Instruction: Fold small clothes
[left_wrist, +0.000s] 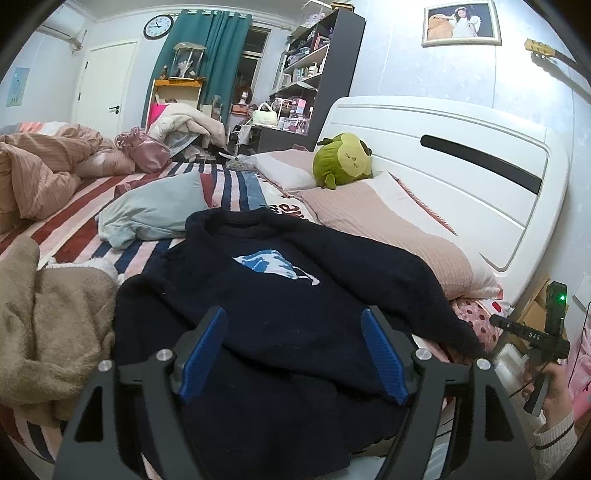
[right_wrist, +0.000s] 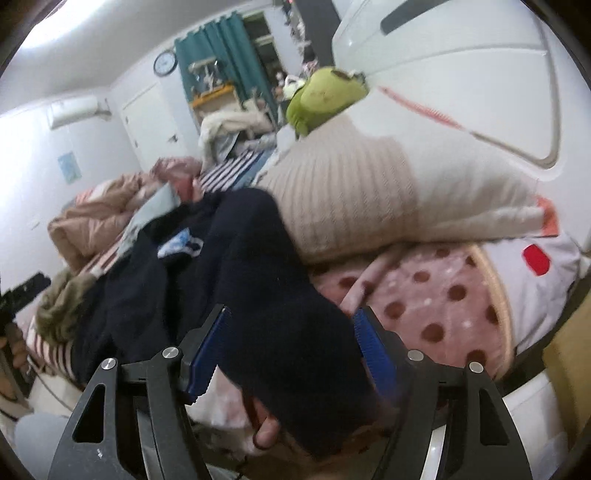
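A small navy sweater (left_wrist: 266, 306) with a blue and white print lies face up on the striped bed. Its right sleeve (left_wrist: 417, 295) runs toward the bed's near right corner. My left gripper (left_wrist: 293, 325) is open just above the sweater's lower body, jaws wide apart. My right gripper (right_wrist: 291, 325) is open with the sleeve (right_wrist: 280, 295) lying between its blue pads; it touches neither pad clearly. The right view is blurred. The right gripper's handle and the hand holding it show at the right edge of the left wrist view (left_wrist: 543, 343).
A ribbed pink pillow (left_wrist: 388, 229) lies right of the sweater below the white headboard (left_wrist: 443, 147). A green plush (left_wrist: 343, 158), a light blue garment (left_wrist: 155, 210), a tan fleece (left_wrist: 55, 321) and a peach duvet (left_wrist: 40, 166) lie around. A polka-dot blanket (right_wrist: 436, 291) covers the corner.
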